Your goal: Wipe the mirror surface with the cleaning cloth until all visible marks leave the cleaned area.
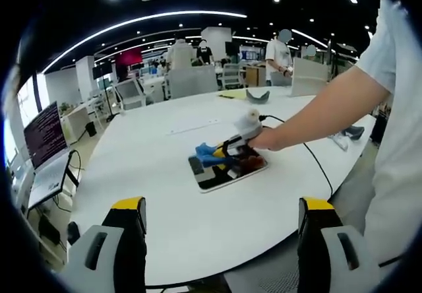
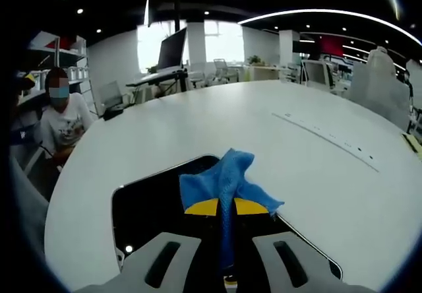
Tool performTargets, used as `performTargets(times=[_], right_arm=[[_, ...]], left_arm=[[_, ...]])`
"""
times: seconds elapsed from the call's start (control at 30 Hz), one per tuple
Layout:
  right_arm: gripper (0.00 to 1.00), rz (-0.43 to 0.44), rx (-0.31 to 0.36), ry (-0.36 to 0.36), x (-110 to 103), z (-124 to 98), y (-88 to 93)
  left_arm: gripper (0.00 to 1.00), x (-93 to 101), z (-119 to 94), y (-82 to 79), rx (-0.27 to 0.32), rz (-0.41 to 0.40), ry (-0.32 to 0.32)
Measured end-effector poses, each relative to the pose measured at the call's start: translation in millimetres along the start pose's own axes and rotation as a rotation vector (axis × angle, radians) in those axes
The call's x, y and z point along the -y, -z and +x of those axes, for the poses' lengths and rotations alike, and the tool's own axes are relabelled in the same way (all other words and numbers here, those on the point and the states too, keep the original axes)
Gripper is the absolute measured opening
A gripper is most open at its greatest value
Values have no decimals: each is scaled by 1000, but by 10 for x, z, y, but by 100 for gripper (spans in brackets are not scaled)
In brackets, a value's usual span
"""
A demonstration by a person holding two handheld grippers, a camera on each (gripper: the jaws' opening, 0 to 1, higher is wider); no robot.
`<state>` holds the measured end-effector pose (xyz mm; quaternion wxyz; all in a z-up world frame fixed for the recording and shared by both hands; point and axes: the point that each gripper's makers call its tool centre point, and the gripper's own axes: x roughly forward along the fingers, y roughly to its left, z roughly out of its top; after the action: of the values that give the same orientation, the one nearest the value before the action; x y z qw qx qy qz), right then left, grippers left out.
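The blue cleaning cloth (image 2: 227, 177), soft, light and apt to bunch, sits pinched between the jaws of the right gripper (image 2: 226, 208), pressed on the dark mirror (image 2: 148, 204) lying flat on the white table (image 2: 198, 118). The mirror is probably slick and fragile near its edges, so strokes should stay inside them. The left gripper (image 1: 221, 224) hangs back with jaws wide apart, with open tabletop all round.

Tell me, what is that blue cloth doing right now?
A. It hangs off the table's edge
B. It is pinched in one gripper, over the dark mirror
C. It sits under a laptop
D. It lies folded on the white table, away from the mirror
B: in the right gripper view the blue cloth is clamped in the right gripper, which is shut on it, over the dark mirror lying on the white table.
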<state>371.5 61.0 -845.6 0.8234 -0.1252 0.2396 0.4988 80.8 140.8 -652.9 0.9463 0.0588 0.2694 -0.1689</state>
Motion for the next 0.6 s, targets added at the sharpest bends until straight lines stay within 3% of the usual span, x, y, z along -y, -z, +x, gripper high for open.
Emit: performTargets(times=[0.6], right_arm=[[2,8,-7,16,99,-176,123]], left_arm=[[97,43,5,-48,0,21,9]])
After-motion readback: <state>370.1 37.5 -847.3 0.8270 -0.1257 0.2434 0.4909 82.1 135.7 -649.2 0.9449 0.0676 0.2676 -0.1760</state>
